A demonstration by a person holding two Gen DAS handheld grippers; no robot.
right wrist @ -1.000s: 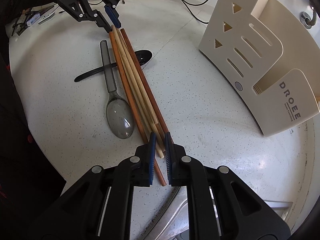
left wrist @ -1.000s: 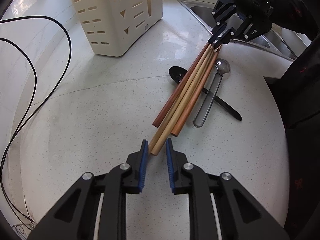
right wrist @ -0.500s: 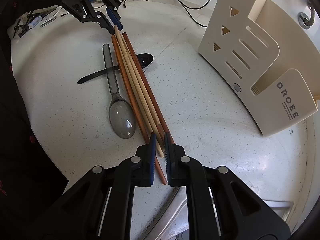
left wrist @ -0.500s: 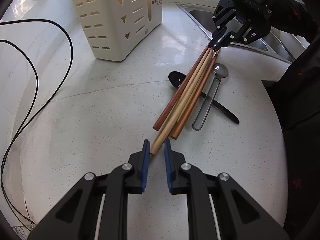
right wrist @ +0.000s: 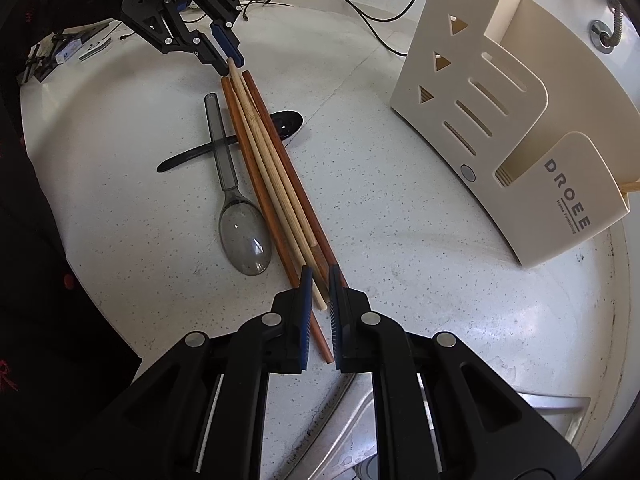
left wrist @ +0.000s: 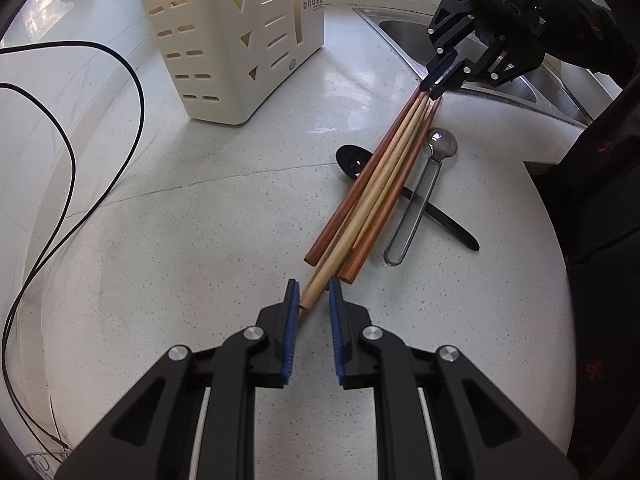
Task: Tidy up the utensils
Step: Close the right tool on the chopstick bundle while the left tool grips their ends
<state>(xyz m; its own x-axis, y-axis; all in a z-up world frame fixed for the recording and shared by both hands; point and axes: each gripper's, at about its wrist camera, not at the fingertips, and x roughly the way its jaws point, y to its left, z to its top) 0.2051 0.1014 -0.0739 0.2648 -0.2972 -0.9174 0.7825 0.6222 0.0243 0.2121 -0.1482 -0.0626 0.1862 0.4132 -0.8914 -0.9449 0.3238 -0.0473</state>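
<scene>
Beside the cream utensil holder (left wrist: 236, 40), out on the speckled worktop (left wrist: 180, 248), four chopsticks (left wrist: 380, 184) lay bunched in a line, with a gripper at each end. The left gripper (left wrist: 314, 300) was narrowed around the thick butt of a pale stick, though I couldn't tell if the pads actually bit. The right gripper (right wrist: 318, 284) was pinched nearly closed over the thin tips at the far end from it. My guess is they were squaring the bundle up from both ends so it could go into the holder as one. A clear spoon (right wrist: 240, 216) and a black spoon (right wrist: 224, 144) lay crossed under the sticks, further from the holder, probably waiting their turn.
</scene>
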